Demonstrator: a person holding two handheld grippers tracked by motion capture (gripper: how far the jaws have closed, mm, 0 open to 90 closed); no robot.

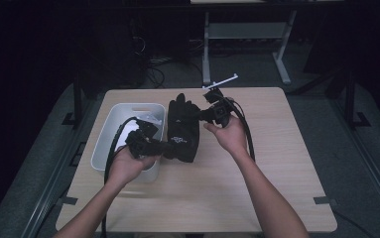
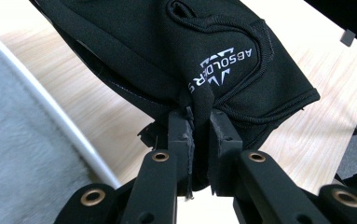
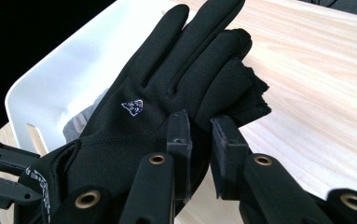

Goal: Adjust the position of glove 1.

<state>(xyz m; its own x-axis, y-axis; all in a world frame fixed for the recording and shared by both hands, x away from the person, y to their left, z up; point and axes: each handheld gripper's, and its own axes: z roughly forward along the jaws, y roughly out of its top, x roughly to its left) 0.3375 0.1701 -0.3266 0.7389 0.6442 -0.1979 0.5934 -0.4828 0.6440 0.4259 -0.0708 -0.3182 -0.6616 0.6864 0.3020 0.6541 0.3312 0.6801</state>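
A: Nearest the table's (image 1: 277, 198) front edge, what has the left gripper (image 2: 198, 122) got?

B: Its jaws are clamped on the cuff of the black glove (image 1: 183, 130).

A: And the right gripper (image 3: 203, 125)?

B: Farther back, pinching the glove's thumb side. The glove hangs stretched between them, just beside the white bin (image 1: 109, 130) near the left edge.

A: How far along?

B: Lifted and held, I'd judge; still outside the bin, which seems to hold something grey.

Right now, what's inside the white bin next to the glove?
In the right gripper view, the white bin holds something grey, too dim to identify. The black glove, held over the bin's rim by both grippers, covers the rest of the interior.
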